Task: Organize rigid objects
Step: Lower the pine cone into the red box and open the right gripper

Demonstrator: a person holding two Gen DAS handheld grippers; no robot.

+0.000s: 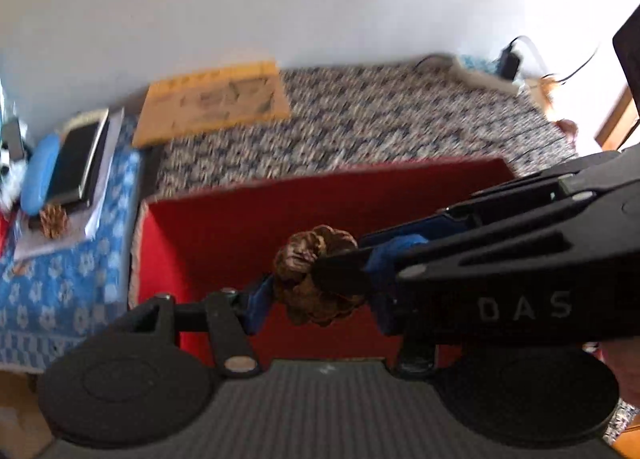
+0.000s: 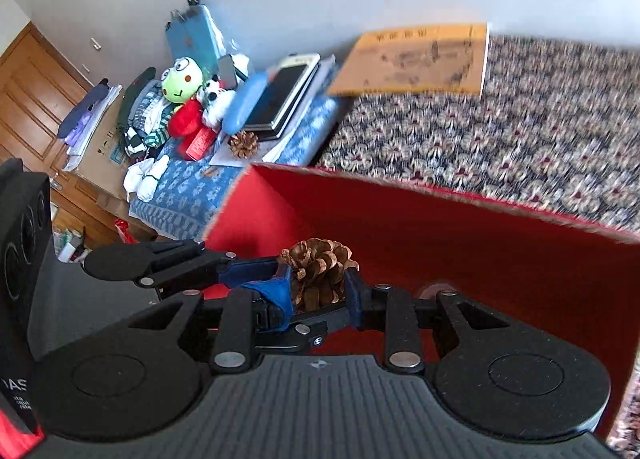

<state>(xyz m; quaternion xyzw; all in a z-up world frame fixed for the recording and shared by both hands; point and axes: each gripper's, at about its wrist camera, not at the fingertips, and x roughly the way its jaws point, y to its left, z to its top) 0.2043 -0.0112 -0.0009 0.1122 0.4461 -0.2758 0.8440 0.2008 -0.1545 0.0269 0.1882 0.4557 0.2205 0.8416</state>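
Two black plastic claws meet on one brown, woody pine cone (image 1: 316,279) with flared, overlapping scales. The left gripper (image 1: 320,301) clamps its blue-padded fingers on the cone's sides, and the right gripper (image 2: 318,291) pinches it from a crossing angle, so both are clenched on the same cone. It hangs over the open mouth of a rectangular cardboard box (image 2: 440,195) with smooth red inner walls. The box stands on a flat surface under a woven cloth with a small dark-and-cream flower pattern (image 2: 540,131). At that cloth's far edge, against the pale wall, lies a flat ochre-yellow printed booklet (image 2: 416,59). Past the cloth's left edge is a blue cloth with white flowers (image 2: 188,191). On it a second, smaller pine cone (image 2: 243,143) rests on loose white papers, just in front of a stack of thin dark slabs with glossy faces (image 2: 286,95) and a rounded, light blue oblong case (image 2: 244,103). Farther left sit soft plush toys, among them a green frog with big round eyes (image 2: 178,85) and a white dog with black ears (image 2: 218,101).
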